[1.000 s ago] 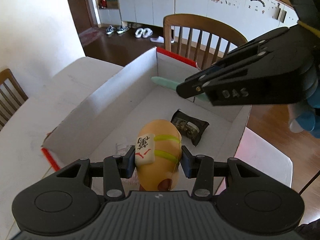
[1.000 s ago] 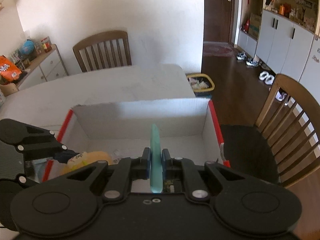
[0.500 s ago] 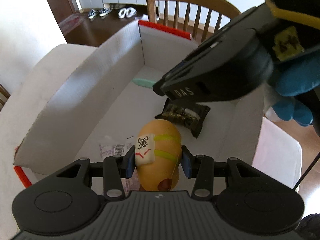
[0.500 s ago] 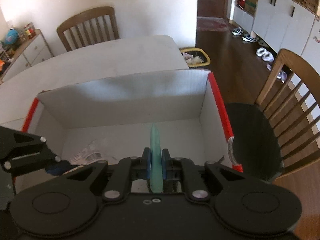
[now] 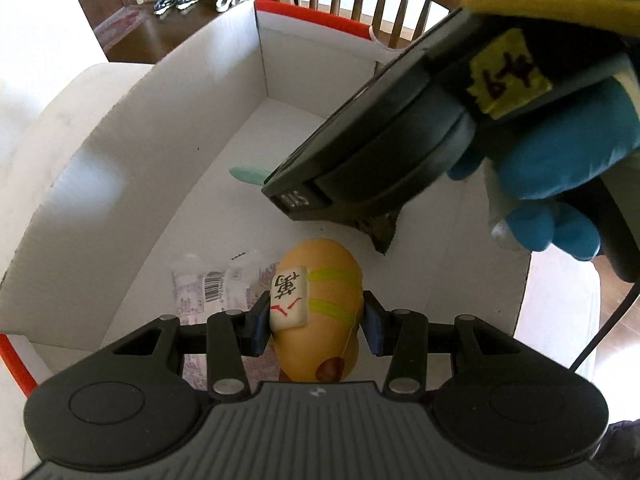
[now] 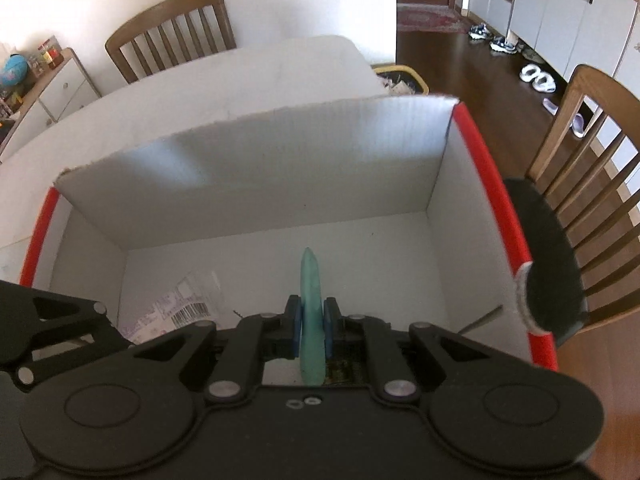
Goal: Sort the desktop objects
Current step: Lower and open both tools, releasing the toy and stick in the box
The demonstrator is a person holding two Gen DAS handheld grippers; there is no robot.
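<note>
Both held things hang directly over the floor of the white cardboard box [image 6: 256,168], so the coming move, as I judge it, is a short drop straight down and a release rather than any reach sideways. The left hand-held gripper [image 5: 316,322] is part-way closed on a yellow egg-shaped toy [image 5: 320,312] with a white tile on its side; the toy's long axis runs along the fingers, pointing steeply down into the box near its near wall. The right hand-held gripper [image 6: 312,326] is clamped fully shut on a thin mint-green flat piece [image 6: 311,304], held on edge, its long axis also along the fingers and its tip aimed toward the box's far wall. In the left wrist view the right hand-held gripper sits deeper in the box than the left, over a dark snack packet [image 5: 380,228] lying on the box floor. A clear wrapper with a barcode [image 6: 184,306] lies on the box floor just beside the toy. Counted: one box, one toy, one green piece, one dark packet, one wrapper, two hand-held grippers. The box stands on a white worktop [image 6: 240,76].
</note>
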